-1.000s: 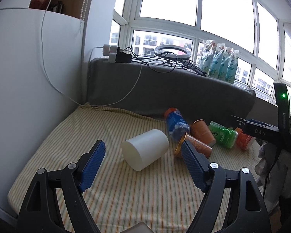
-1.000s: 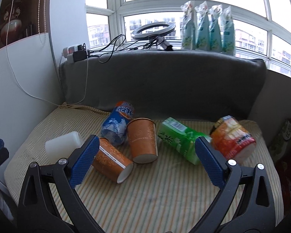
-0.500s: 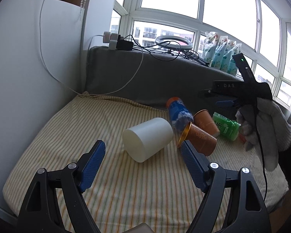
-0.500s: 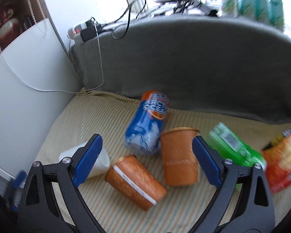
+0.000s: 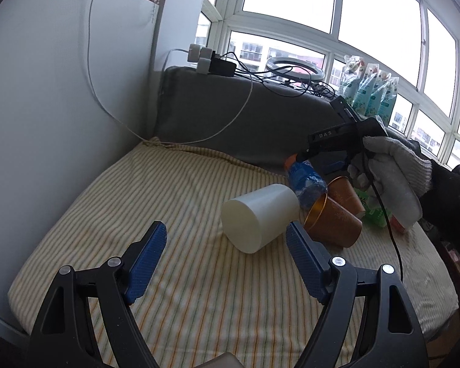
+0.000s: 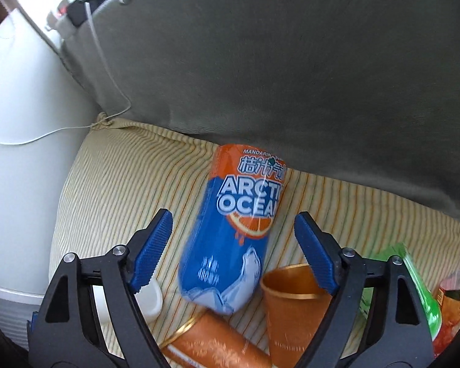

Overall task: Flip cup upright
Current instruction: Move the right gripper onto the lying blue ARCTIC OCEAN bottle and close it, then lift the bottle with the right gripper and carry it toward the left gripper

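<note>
Change first, from my left wrist view: half a second ago my right gripper [image 5: 300, 156] sat higher and further right; now it has dropped toward the cluttered end of the striped cushion [image 5: 113, 214], its nose over the blue bottle [image 5: 306, 181]. My gloved right hand [image 5: 389, 178] grips its handle. From this side I cannot tell how wide its jaws stand. My left gripper [image 5: 225, 259] has barely shifted: it hangs released, jaws wide, just short of the white cup [image 5: 260, 214], touching nothing. That cup lies on its side, closed base toward me, mouth turned away, so its contents are hidden. Behind it an orange cup [image 5: 334, 220] also lies tipped, its gold rim facing the white cup; the little of its interior I can see looks empty. A second orange cup [image 5: 343, 190] sits beyond it.

Right wrist view: the camera has closed in sharply, and the blue bottle [image 6: 236, 233] now fills the space between the spread fingers of the right gripper [image 6: 233, 253], which hold nothing. The orange cup [image 6: 291, 306] near the right finger shows an open rim toward me; I cannot see inside it well. The tipped orange cup [image 6: 211, 346] lies at the bottom edge, and a sliver of white cup [image 6: 150, 297] shows behind the left finger.

My reading: no cup is righted yet, and which cup the right gripper is after I cannot say.
</note>
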{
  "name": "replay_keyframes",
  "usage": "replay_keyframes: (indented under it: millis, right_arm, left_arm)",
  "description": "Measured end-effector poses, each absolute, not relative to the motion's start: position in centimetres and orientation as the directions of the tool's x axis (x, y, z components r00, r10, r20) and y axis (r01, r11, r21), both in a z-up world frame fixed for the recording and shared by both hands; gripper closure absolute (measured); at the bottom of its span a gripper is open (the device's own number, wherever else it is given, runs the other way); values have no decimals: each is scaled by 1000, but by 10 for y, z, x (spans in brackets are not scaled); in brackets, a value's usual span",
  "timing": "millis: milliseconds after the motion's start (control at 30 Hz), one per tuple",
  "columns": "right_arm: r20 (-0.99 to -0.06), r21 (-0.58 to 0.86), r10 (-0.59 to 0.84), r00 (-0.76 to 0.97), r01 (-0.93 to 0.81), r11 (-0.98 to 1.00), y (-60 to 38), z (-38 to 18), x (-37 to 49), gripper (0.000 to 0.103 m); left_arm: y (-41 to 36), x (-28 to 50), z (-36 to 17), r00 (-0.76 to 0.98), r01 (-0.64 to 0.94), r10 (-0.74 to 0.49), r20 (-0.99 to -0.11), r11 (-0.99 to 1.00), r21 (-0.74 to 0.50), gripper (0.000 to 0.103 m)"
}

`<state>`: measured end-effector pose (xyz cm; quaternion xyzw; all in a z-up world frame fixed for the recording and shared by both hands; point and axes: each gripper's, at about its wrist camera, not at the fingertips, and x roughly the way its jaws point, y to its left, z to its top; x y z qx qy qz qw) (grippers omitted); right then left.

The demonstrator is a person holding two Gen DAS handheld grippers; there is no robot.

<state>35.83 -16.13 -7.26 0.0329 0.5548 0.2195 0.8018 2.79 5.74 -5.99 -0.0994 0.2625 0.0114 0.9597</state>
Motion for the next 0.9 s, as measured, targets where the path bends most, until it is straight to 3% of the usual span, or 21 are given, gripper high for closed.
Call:
replay_keyframes:
  millis: [233, 333, 500, 900]
  right_arm:
    - [-898, 315, 385, 214, -297, 901, -147, -95, 380, 20]
    - [-923, 276, 341, 180, -310, 910, -138, -105, 384, 35]
    - [-926, 274, 336, 174, -305, 912, -134, -107, 385, 43]
    - [-832, 399, 483, 271, -312, 862, -159, -52, 367, 45]
  left_arm:
    - [66, 27, -62, 862, -97, -14, -508, 977, -192, 23]
    - [69, 26, -62, 863, -109, -3, -506, 976, -190, 23]
    - [74, 25, -61, 866, -125, 14, -499, 974, -188, 23]
    - [63, 13, -52, 877, -104, 10, -480, 980, -171, 23]
